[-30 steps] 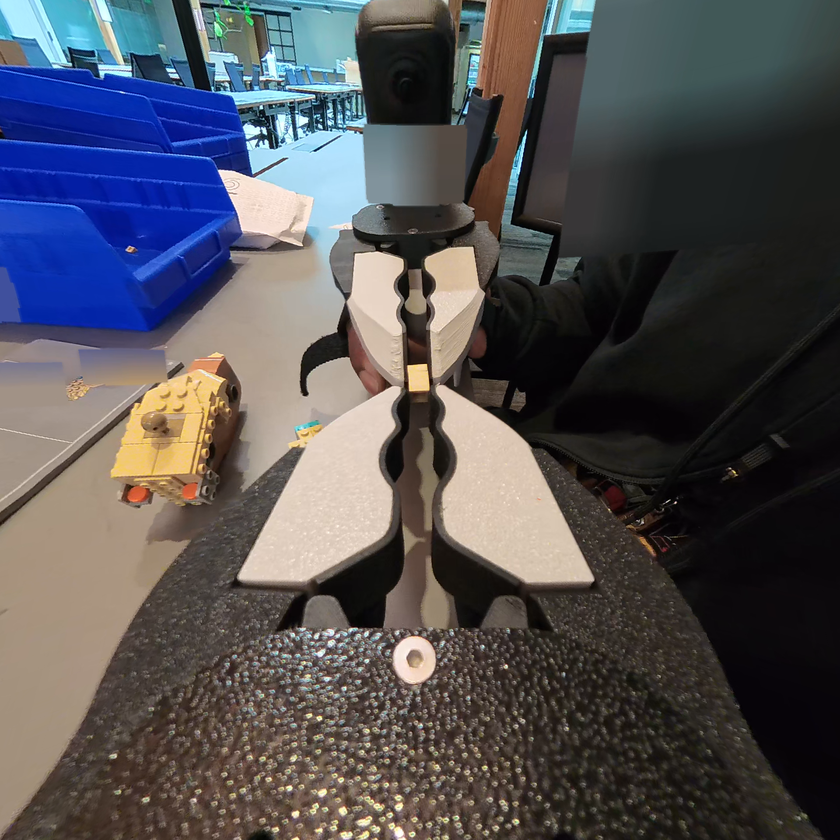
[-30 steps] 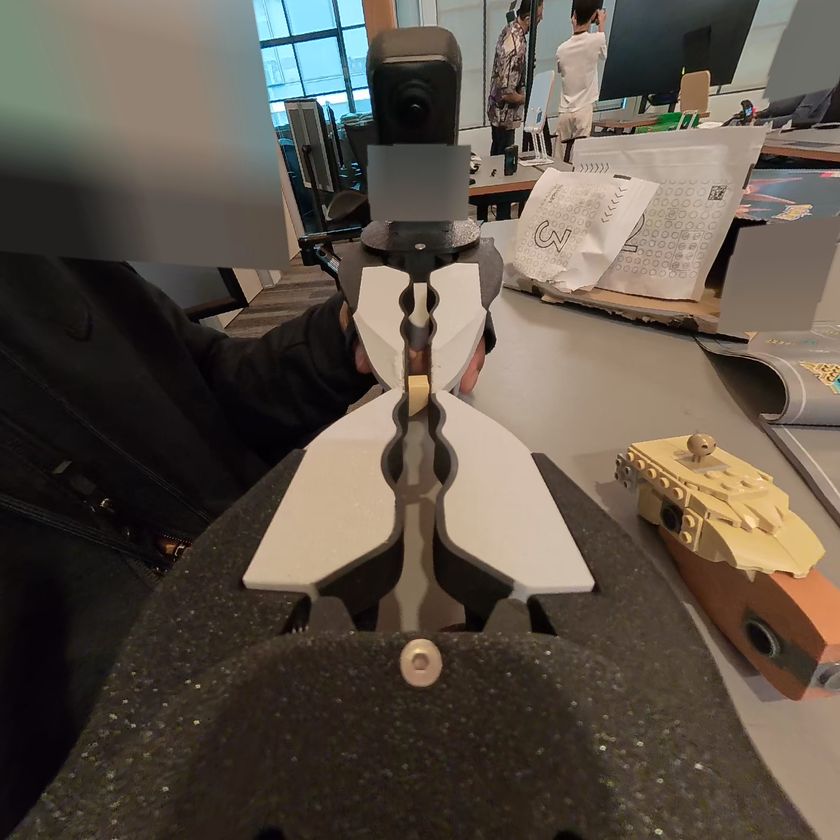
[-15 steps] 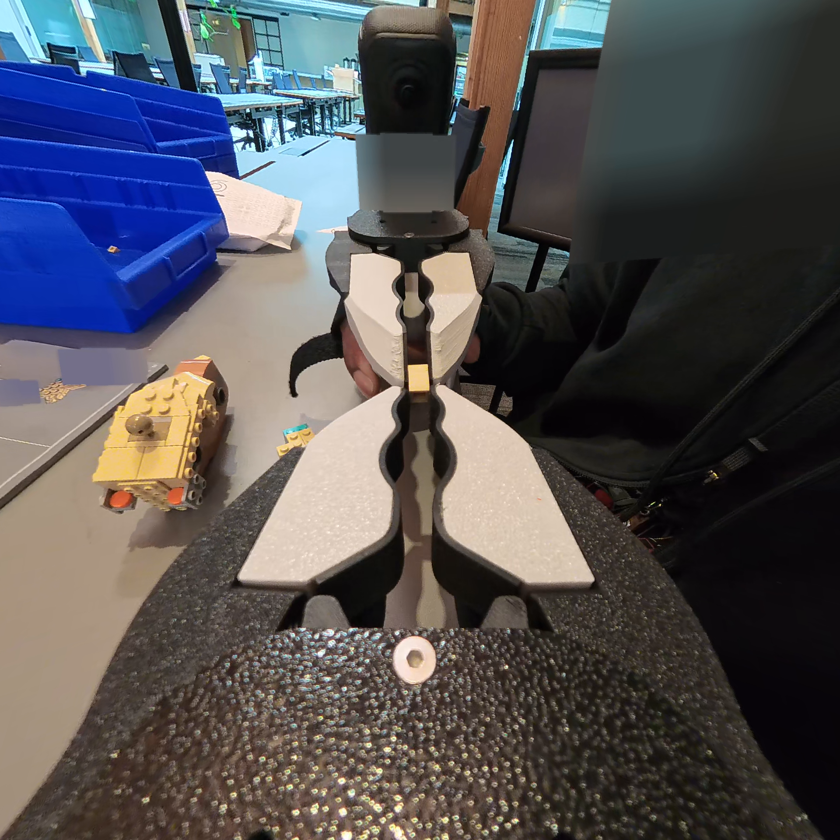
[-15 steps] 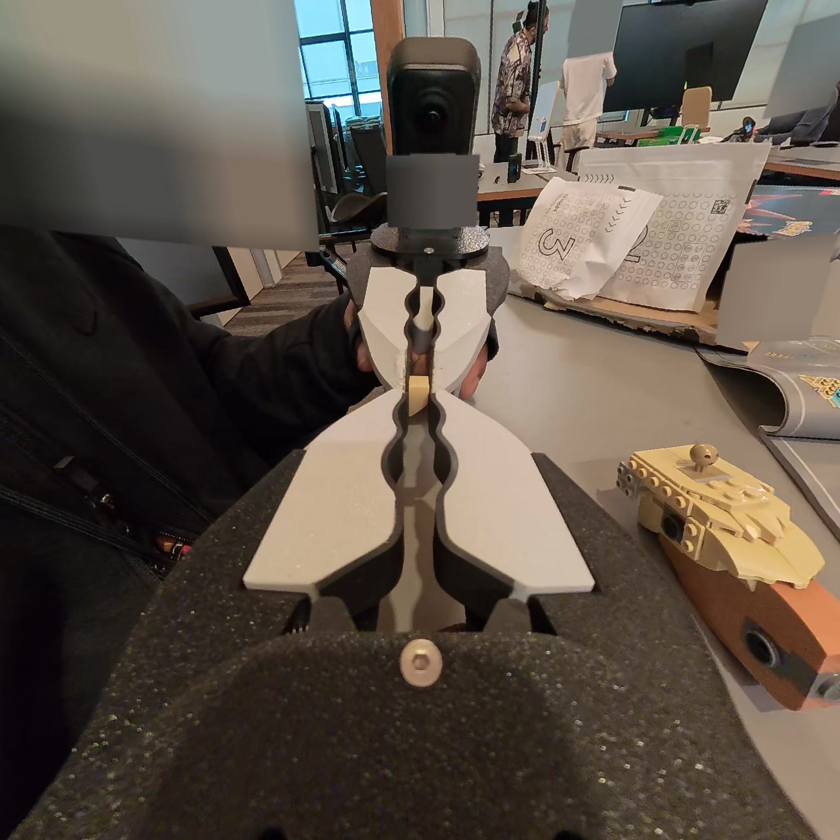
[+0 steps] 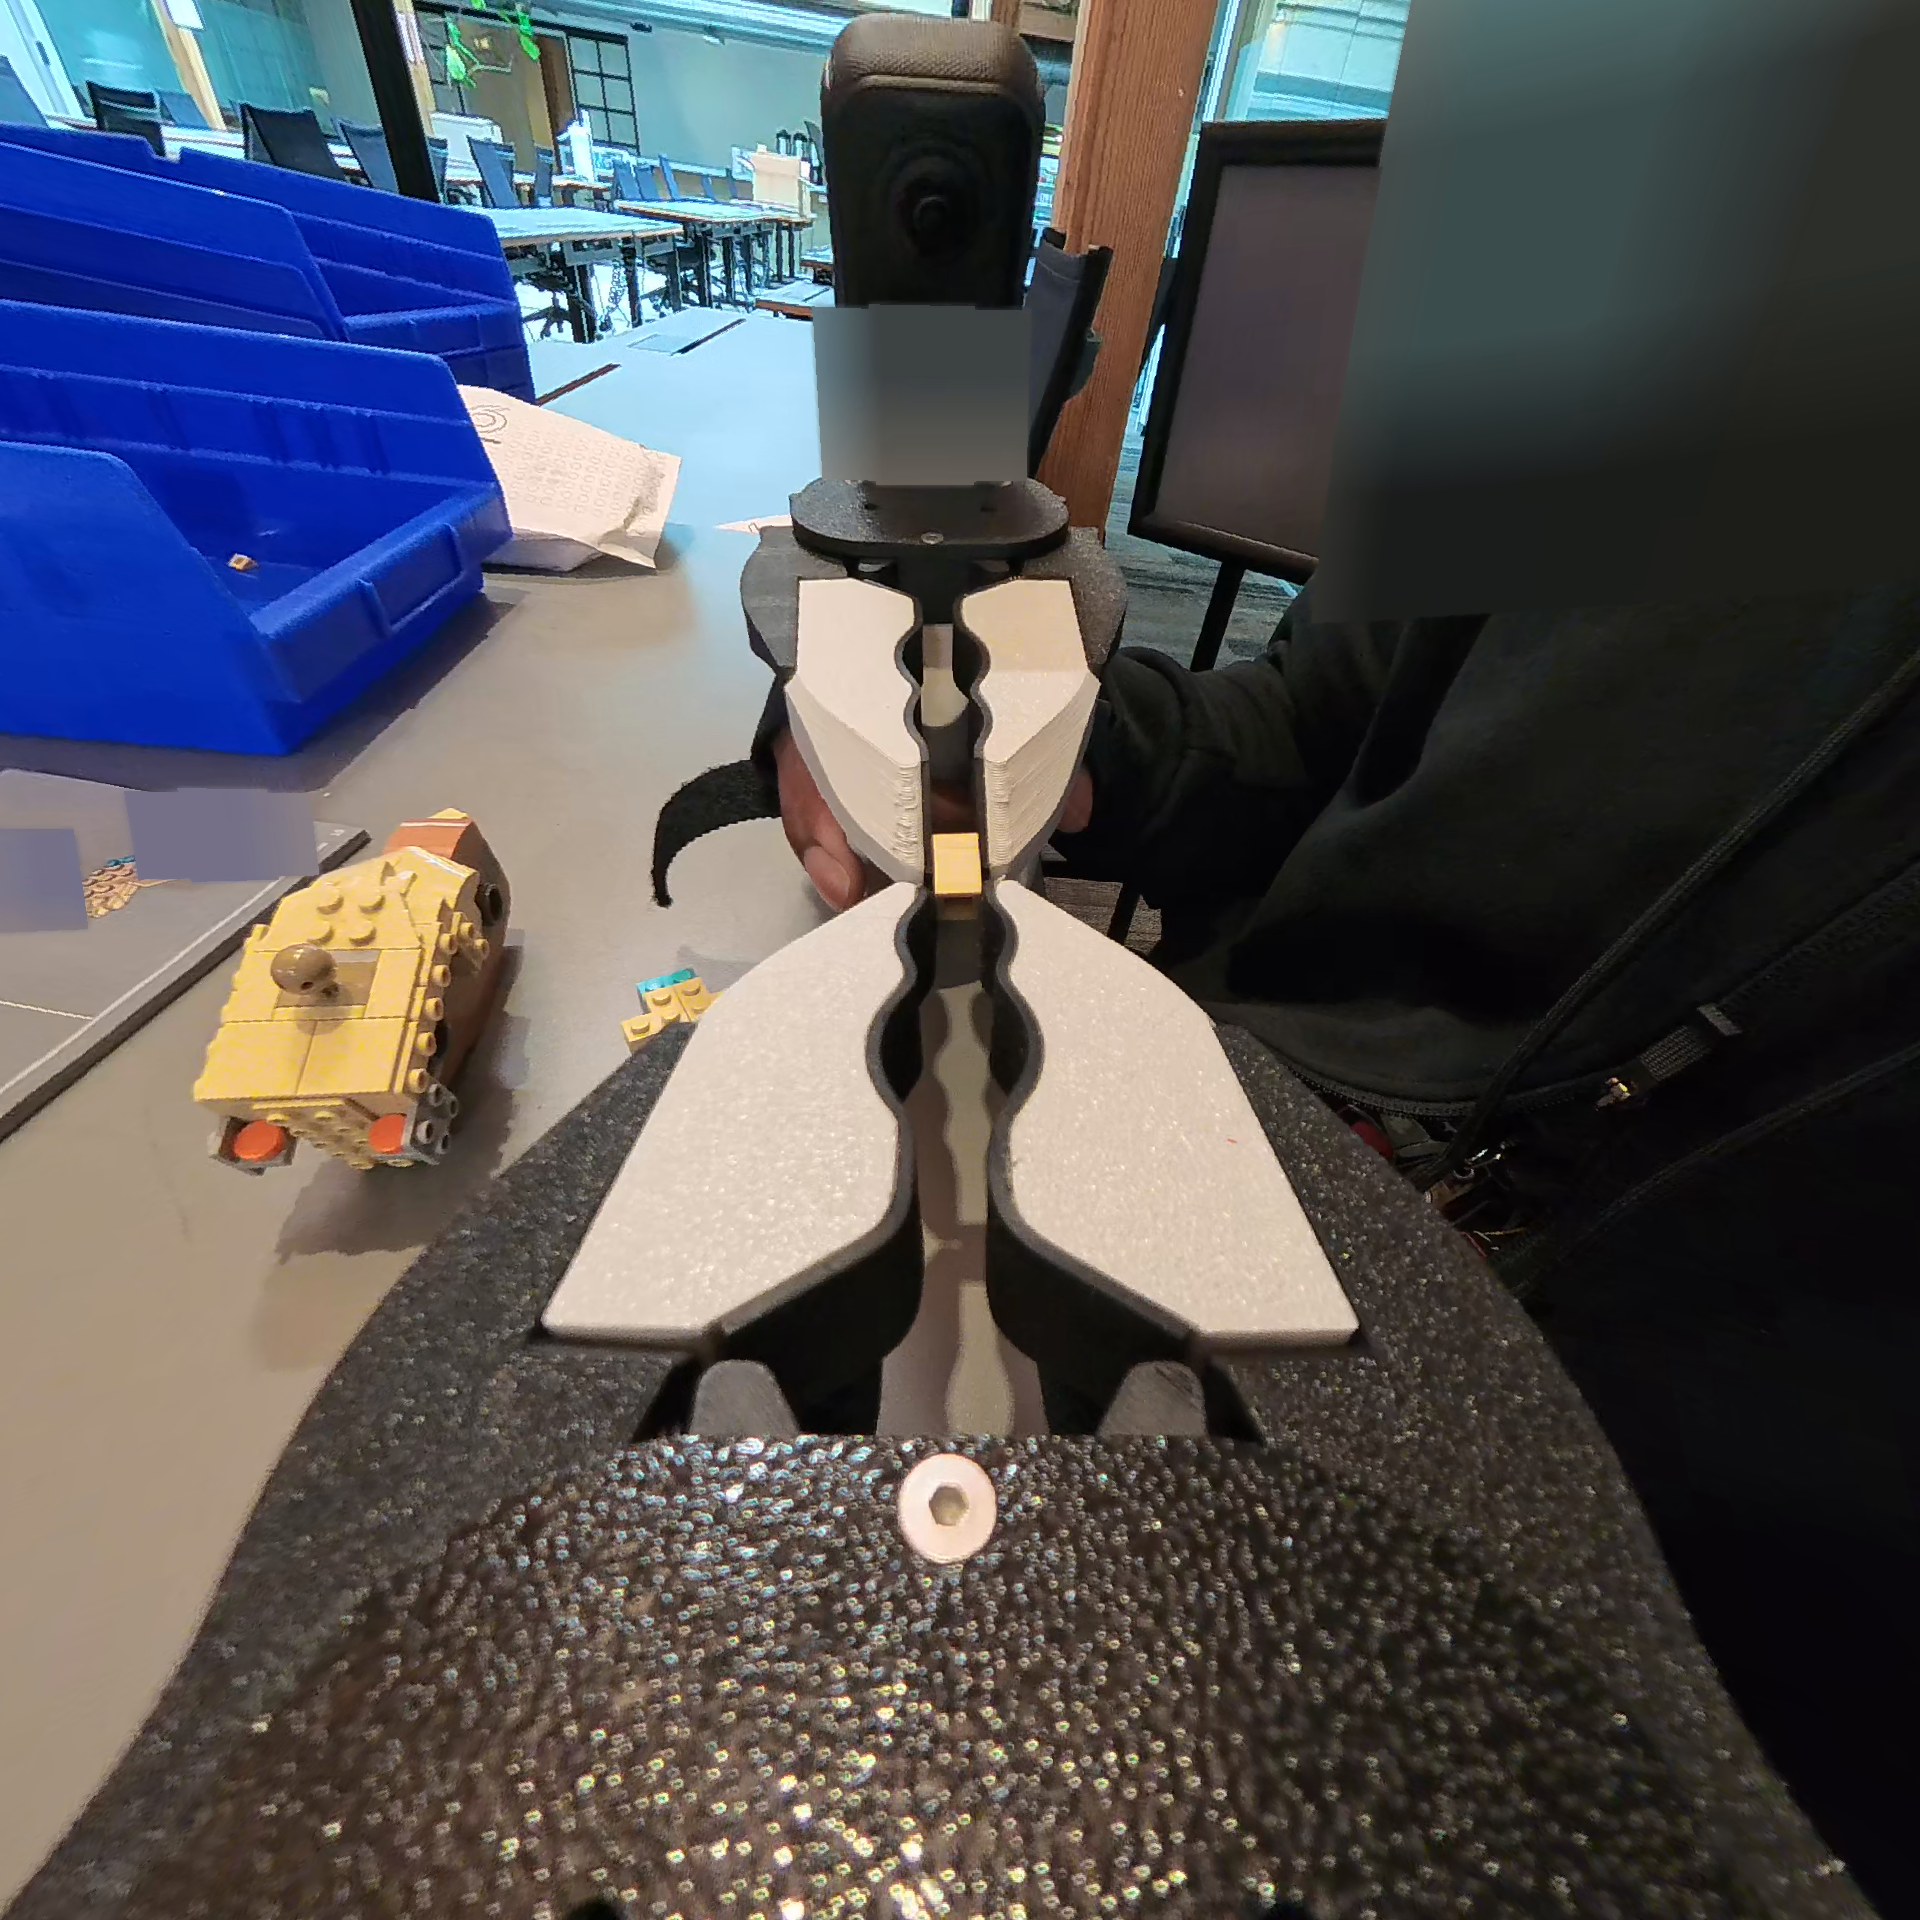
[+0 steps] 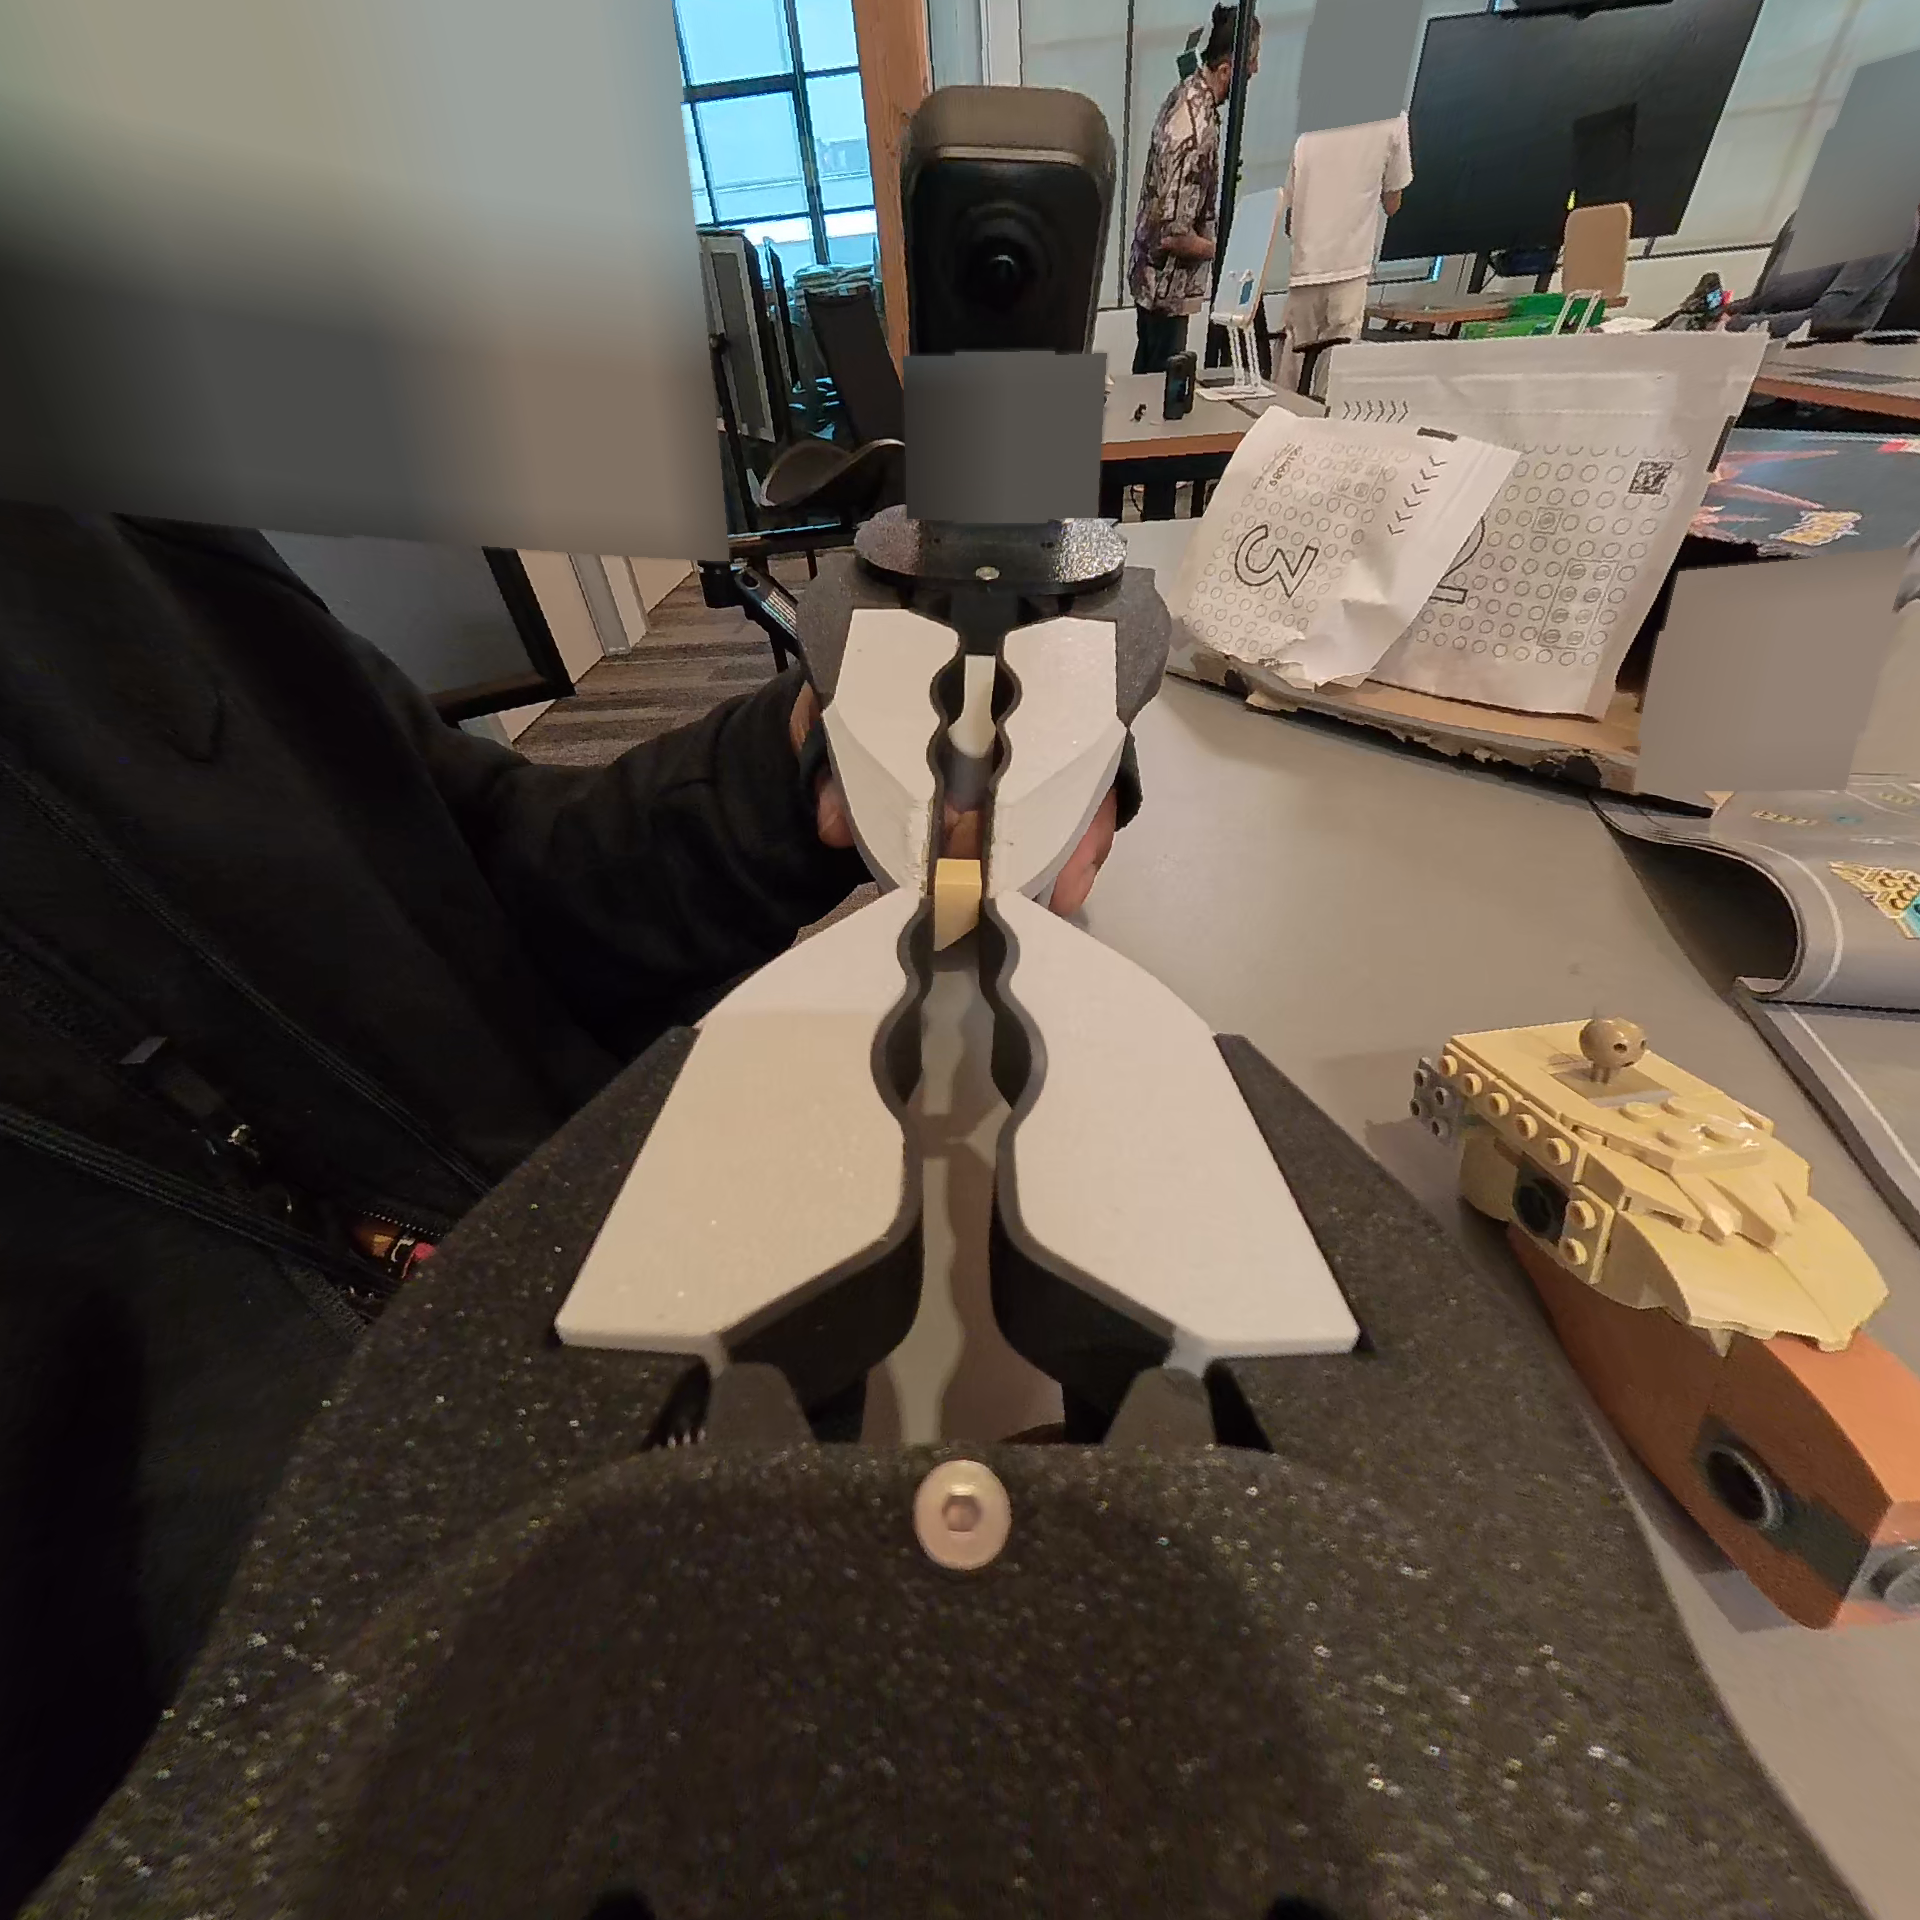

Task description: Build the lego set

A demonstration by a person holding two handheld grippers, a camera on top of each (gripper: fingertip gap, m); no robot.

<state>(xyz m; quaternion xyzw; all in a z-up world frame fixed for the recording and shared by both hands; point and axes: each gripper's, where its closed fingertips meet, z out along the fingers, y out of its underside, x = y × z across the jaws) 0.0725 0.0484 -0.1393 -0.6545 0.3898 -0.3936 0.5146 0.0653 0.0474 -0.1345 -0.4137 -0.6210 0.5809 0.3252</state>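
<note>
Item: tan brick (image 5: pixel 954 864), pinched tip-to-tip between your left gripper (image 5: pixel 954 902) and right gripper (image 6: pixel 956 902), both clamped on it.

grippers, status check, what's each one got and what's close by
Left gripper and right gripper tip to tip, both shut on one tan brick. Tan-and-brown brick model sits apart on the grey table. Loose bricks nearby.

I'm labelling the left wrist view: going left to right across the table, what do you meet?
Blue bins → tan and brown brick model → small loose tan and teal bricks → the two tongs meeting tip to tip on a small tan brick → a person's dark sleeve.
</note>
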